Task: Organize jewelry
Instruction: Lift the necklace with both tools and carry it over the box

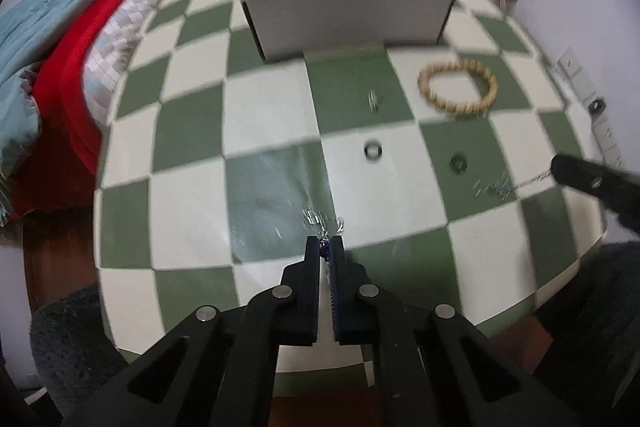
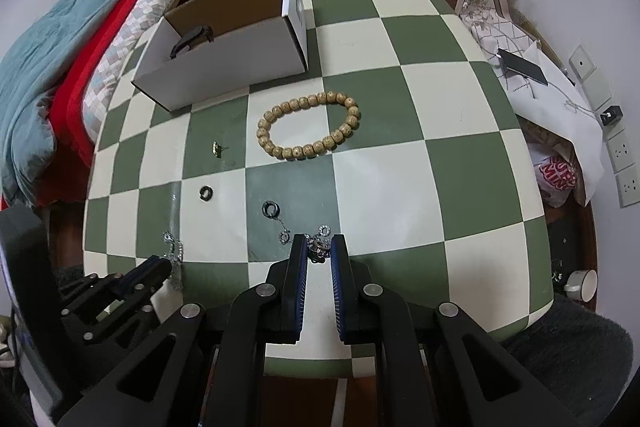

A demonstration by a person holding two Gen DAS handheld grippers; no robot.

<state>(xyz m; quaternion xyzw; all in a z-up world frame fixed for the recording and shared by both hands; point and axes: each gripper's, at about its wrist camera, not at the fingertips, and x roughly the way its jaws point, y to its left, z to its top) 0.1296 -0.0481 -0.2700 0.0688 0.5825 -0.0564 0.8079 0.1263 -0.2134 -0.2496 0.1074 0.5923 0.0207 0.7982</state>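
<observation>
Silver chain (image 2: 316,247), thin and shiny, low in the frame's middle in the right wrist view, pinched at a ringed end by the right gripper (image 2: 319,251), jaws nearly together and clamped on it. Trails left past a small link cluster toward a second clump of chain (image 2: 173,247) at lower left, apparently the other end of the same chain, just at the tip of the left gripper (image 1: 329,247). Left jaws pressed together on a bit of chain in the left wrist view, bottom centre, though blur hides the exact bite.

Likely light, limp, slippery; no stiffness to lean on, prone to tangling and sliding out of a shallow pinch. Best taken at a ring or clasp, deep between the pads, both ends lifted together to keep it from knotting.

Further up: two dark rings (image 2: 206,192) and (image 2: 271,208), separate, small and rollable. A tiny clip-like piece (image 2: 216,148) left of centre. Wooden bead bracelet (image 2: 310,125) at centre, stiff enough to lift by one side. White cardboard box (image 2: 224,67) at upper left, open, a dark item inside. All on the green-and-cream checked table (image 2: 440,167).
</observation>
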